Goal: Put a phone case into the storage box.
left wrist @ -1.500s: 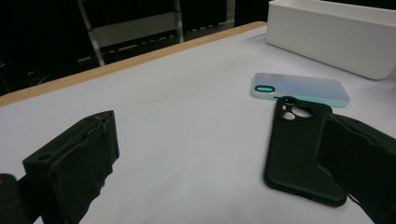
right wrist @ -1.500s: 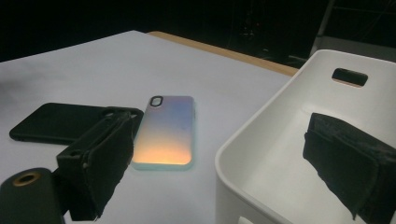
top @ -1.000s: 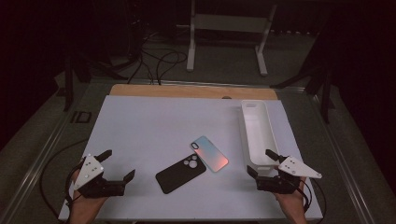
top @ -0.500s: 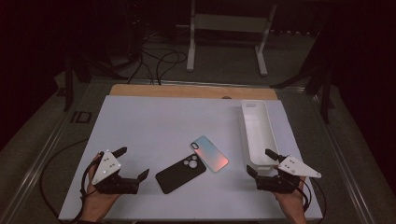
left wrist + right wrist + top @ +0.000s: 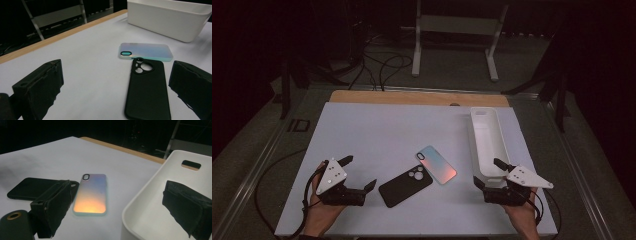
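Phone cases lay side by side near the middle of the front half of the white tabletop: a black case with a cluster of round camera holes, and just beyond it an iridescent case that shaded from pale blue to orange. In the left gripper view the top edge of the black case appeared to touch or slightly overlap the long side of the iridescent one, though whether they truly met could not be told. The left gripper sat low at the front left, its jaws spread wide and empty, pointed toward the black case and just short of its near end. The right gripper was held at the front right, its jaws likewise wide apart and holding nothing, placed at the near end of a long white bin; in the right gripper view one jaw stood over the bin's inside and the other outside its wall. The bin ran lengthwise along the right side of the tabletop, with a handle slot in its far end.
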